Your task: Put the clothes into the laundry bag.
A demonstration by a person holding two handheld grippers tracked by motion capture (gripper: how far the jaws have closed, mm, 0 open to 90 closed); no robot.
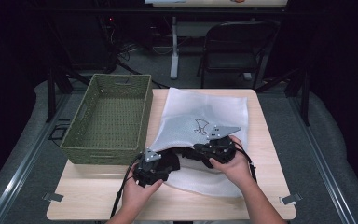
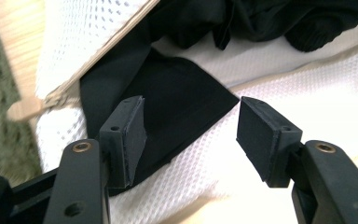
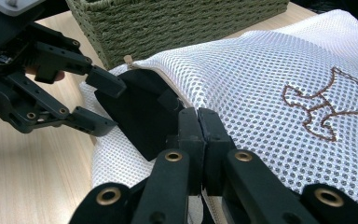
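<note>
Scene: we see a white mesh bag lying on the wooden table, beside a green woven basket.
Garment: a black cloth pokes out of the bag's open mouth at the near edge, most of it inside.
Right gripper: its jaws are pressed together on the upper edge of the bag's mouth, which we judge is being lifted open.
Left gripper: its jaws stand spread on either side of the cloth's flap, and the pads are not pressing it.
Risk, snag: we judge a closing pad could catch the mesh along with the cloth, dragging the bag.
Risk, slip: the thin edge may slide from the right grip, so the mouth drops shut.
Risk, zipper: the cloth may catch on the zipper.
</note>
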